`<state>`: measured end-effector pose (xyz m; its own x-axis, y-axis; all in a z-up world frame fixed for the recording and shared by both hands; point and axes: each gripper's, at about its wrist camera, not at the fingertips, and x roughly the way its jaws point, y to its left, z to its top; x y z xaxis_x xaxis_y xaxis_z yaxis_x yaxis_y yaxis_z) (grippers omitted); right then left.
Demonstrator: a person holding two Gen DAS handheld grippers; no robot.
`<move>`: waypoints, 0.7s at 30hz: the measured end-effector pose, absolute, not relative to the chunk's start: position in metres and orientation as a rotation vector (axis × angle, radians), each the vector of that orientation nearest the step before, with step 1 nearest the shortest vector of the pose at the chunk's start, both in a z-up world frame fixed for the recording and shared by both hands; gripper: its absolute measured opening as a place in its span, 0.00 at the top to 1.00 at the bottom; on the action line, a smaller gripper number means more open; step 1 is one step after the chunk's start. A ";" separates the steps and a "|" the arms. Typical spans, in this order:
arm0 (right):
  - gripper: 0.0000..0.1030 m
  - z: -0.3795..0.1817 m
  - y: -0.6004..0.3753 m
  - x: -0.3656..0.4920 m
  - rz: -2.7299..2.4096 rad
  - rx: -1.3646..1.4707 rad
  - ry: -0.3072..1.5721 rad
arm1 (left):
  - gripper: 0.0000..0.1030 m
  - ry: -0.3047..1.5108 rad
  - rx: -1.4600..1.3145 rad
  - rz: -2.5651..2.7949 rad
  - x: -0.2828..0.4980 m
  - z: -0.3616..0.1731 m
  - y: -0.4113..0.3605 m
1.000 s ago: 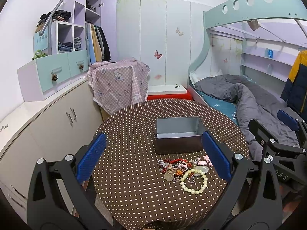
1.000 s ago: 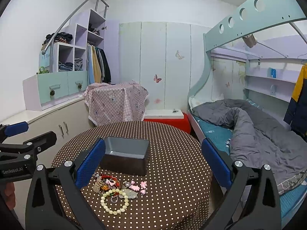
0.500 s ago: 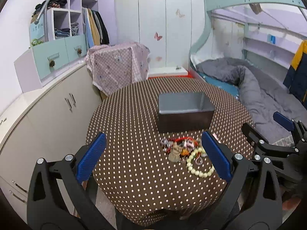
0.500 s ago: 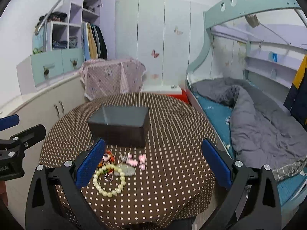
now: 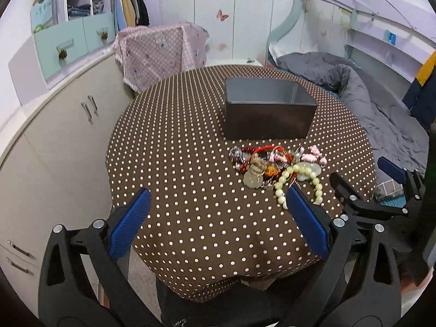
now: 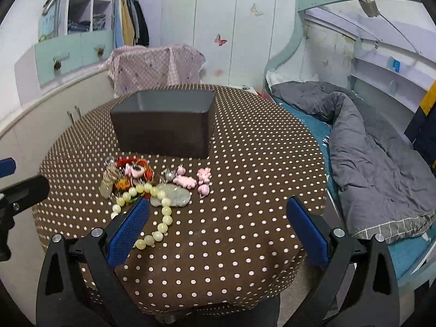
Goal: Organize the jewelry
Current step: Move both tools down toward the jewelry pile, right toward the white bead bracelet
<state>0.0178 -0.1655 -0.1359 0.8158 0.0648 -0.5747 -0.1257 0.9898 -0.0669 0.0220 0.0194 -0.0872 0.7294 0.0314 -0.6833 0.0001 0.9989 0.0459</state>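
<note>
My left gripper is spread wide, nothing between its blue pads, hovering over the near edge of the round table with its brown dotted cloth. My right gripper is equally wide and empty; its left pad overlaps the pale bead bracelet in view, contact not determinable. The jewelry pile lies just beyond: red cords, pink charms, a flat pale pendant. Farther off stands the open grey box, just behind the pile, apart from it. A grey quilt lies on the bed at right.
</note>
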 end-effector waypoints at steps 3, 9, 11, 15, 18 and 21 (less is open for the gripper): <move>0.08 -0.141 -0.158 0.017 0.120 -0.137 0.598 | 0.06 0.768 0.049 0.019 0.026 -0.093 0.022; 0.31 -0.154 -0.144 0.023 0.149 -0.206 0.613 | 0.09 0.818 0.039 0.015 0.038 -0.105 0.023; 0.45 -0.159 -0.144 0.027 0.145 -0.213 0.631 | 0.11 0.834 0.039 0.013 0.041 -0.109 0.023; 0.73 -0.165 -0.147 0.030 0.196 -0.184 0.661 | 0.14 0.867 0.031 -0.003 0.048 -0.115 0.021; 0.89 -0.164 -0.147 0.030 0.210 -0.185 0.662 | 0.16 0.871 0.021 -0.019 0.054 -0.118 0.020; 0.90 -0.161 -0.151 0.029 0.216 -0.168 0.668 | 0.22 0.868 0.008 -0.055 0.061 -0.118 0.015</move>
<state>0.0294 -0.1514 -0.1611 0.7639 0.1436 -0.6291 -0.2513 0.9642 -0.0850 0.0610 0.0154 -0.1178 0.6449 -0.0456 -0.7629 0.0518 0.9985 -0.0158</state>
